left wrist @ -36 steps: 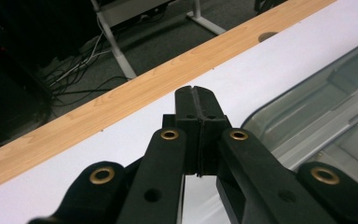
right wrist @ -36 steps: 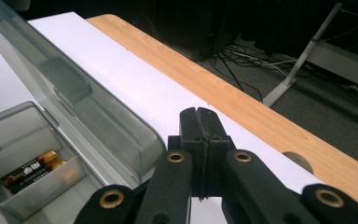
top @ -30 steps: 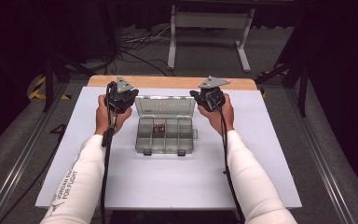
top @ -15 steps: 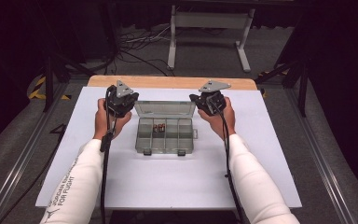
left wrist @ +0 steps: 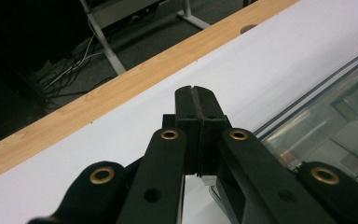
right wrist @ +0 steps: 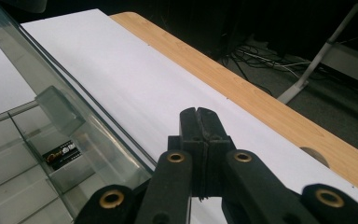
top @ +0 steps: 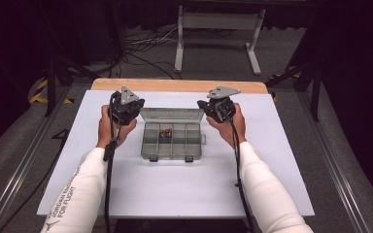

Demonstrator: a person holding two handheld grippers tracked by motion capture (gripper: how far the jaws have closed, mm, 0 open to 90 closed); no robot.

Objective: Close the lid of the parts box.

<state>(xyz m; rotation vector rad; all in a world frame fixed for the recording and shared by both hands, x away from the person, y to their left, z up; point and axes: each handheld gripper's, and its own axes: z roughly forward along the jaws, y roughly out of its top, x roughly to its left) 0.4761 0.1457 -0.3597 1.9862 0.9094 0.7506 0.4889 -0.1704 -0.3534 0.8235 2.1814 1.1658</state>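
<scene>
With its lid up, the clear organizer box sits mid-worktop between the left tool and right tool, both closed empty, so work inside it looks unstarted.

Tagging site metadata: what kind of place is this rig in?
Probably a lab or recording studio, not a home. A white sheet covers a wooden table edged by metal rails; loose cables lie on grey carpet before dark surroundings. A clear compartment box sits between both handheld grippers.
</scene>
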